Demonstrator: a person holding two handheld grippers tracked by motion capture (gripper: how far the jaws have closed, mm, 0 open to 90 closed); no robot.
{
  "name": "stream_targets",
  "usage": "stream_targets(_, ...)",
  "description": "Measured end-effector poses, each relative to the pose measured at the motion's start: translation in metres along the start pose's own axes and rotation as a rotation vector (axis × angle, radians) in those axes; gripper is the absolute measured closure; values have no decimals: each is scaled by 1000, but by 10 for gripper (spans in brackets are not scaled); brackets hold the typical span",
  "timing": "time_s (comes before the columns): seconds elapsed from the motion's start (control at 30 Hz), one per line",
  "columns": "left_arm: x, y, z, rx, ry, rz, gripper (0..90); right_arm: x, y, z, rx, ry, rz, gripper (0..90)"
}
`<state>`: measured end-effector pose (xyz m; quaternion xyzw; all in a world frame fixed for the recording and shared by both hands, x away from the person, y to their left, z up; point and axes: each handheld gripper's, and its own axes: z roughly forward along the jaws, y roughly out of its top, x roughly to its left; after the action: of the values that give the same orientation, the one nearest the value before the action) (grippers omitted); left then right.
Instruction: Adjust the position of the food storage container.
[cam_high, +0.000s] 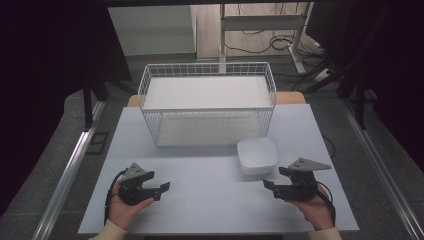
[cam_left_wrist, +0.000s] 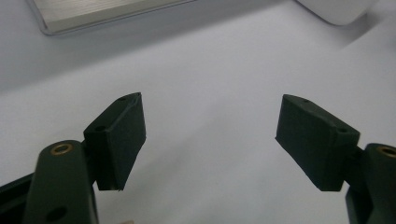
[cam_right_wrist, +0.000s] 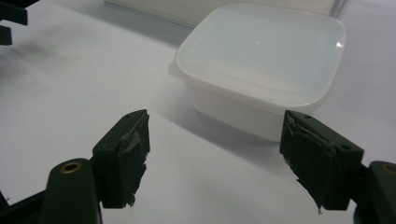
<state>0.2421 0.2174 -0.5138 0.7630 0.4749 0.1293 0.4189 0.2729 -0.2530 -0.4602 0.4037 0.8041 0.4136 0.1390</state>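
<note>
A white lidded plastic container (cam_high: 257, 155) stands on the pale table (cam_high: 210, 205), right of the middle. In the right gripper view the container (cam_right_wrist: 261, 60) lies just beyond my right gripper (cam_right_wrist: 215, 154), slightly right of the gap between the jaws, which stand wide apart with nothing between them. From above, the right gripper (cam_high: 276, 178) is held in a hand near the front right, pointing left, a little short of the container. My left gripper (cam_high: 161, 191) rests in a hand at the front left, pointing right. Its jaws (cam_left_wrist: 210, 135) are open over bare table.
A white wire basket (cam_high: 207, 100) with a solid white floor sits at the back of the table, directly behind the container. Its base edge (cam_left_wrist: 93, 14) appears at the top of the left gripper view. Beyond the table are a floor, cables and desk legs.
</note>
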Motion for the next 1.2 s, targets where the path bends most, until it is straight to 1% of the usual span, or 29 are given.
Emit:
stream_targets(0.07, 0, 0, -1, -4, 3, -2, 234, -3, 3, -2, 4, -13, 8, 257)
stream_targets(0.17, 0, 0, -1, -6, 4, -4, 234, -6, 6, -3, 3, -15, 17, 268)
stream_targets(0.2, 0, 0, -1, -7, 7, -7, 234, -10, 10, -5, 5, -27, 25, 281)
stream_targets(0.37, 0, 0, -1, -6, 8, -7, 234, -16, 18, -6, 13, -39, 32, 294)
stream_targets(0.4, -1, 0, 0, -7, 9, -10, 234, -20, 23, -6, 11, -50, 37, 309)
stream_targets(0.43, -1, 0, 0, -3, 8, -4, 234, -21, 25, -6, 8, -55, 40, 312)
stream_targets(0.6, -1, -1, -2, -7, 12, -9, 234, -25, 38, -3, 13, -68, 32, 327)
stream_targets(0.67, -1, -1, -1, -6, 14, -11, 234, -29, 44, -3, 6, -71, 30, 335)
stream_targets(0.7, -1, -1, -1, -6, 14, -11, 234, -29, 44, -3, 6, -71, 30, 335)
stream_targets(0.73, -2, -1, -1, -5, 15, -15, 234, -35, 48, -4, 1, -74, 43, 336)
stream_targets(0.8, -2, 0, 0, -3, 15, -11, 233, -42, 51, -3, 2, -76, 57, 336)
stream_targets(0.83, -2, 0, 0, -3, 15, -11, 233, -42, 51, -3, 2, -76, 57, 336)
stream_targets(0.87, -2, 0, 0, -6, 14, -17, 234, -49, 52, -3, 7, -80, 72, 338)
stream_targets(0.97, -2, 0, 0, -4, 14, -16, 233, -58, 53, -1, 18, -92, 85, 356)
stream_targets(1.07, -2, -1, 0, -4, 14, -19, 233, -68, 54, 3, 25, -119, 84, 405)
stream_targets(1.13, -1, -1, 0, -5, 14, -20, 233, -74, 55, 7, 29, -126, 97, 425)
stream_targets(1.17, -1, -1, 0, -5, 14, -20, 234, -74, 55, 7, 29, -126, 97, 425)
stream_targets(1.2, -1, -1, 0, -4, 14, -20, 233, -79, 56, 12, 43, -130, 101, 458)
